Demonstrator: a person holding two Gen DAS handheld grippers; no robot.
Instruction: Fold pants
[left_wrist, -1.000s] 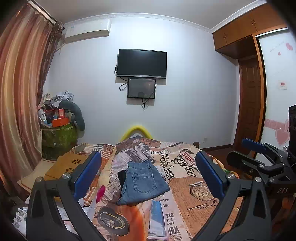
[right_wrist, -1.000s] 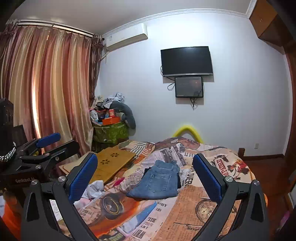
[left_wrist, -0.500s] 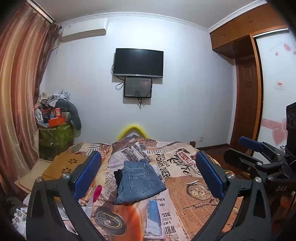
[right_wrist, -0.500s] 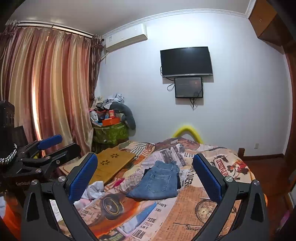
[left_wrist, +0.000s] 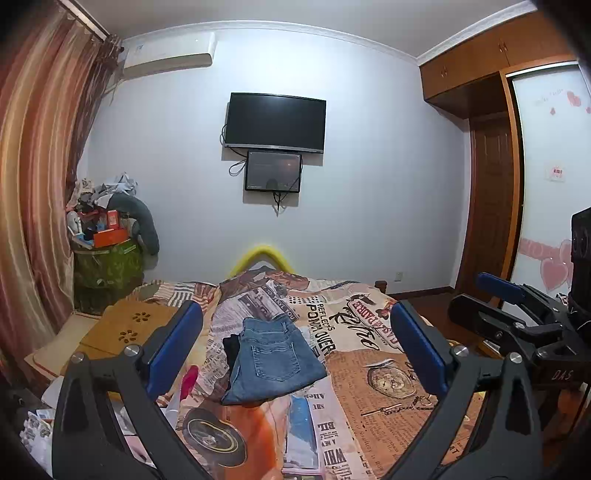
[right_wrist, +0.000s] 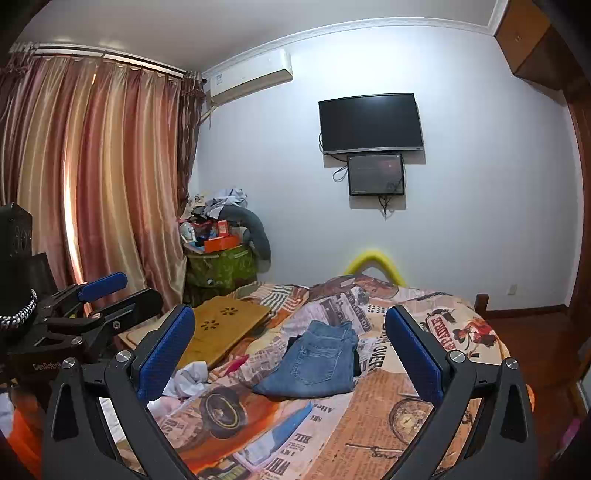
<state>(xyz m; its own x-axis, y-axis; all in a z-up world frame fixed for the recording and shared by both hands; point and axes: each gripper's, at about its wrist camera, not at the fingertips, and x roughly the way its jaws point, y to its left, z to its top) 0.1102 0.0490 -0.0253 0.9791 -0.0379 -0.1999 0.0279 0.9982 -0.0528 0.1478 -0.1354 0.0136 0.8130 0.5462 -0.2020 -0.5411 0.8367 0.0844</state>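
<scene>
Blue jeans (left_wrist: 273, 360) lie folded in a small stack on the bed's printed cover, back pocket up, with a dark garment (left_wrist: 231, 349) sticking out at their left side. They also show in the right wrist view (right_wrist: 314, 363). My left gripper (left_wrist: 295, 347) is open and empty, held well back from the jeans and above the bed. My right gripper (right_wrist: 291, 350) is open and empty too, level with the left one. Each gripper shows at the edge of the other's view.
The bed (left_wrist: 388, 387) has a newspaper-print cover. A wooden lap desk (right_wrist: 225, 328) lies on its left side, with crumpled white cloth (right_wrist: 188, 380) near it. A cluttered green bin (right_wrist: 221, 266) stands by the curtain. A TV (left_wrist: 275, 122) hangs on the far wall.
The left gripper's view has shifted a little, so the jeans sit slightly lower and more left in it. The right gripper has barely moved. Both stay open.
</scene>
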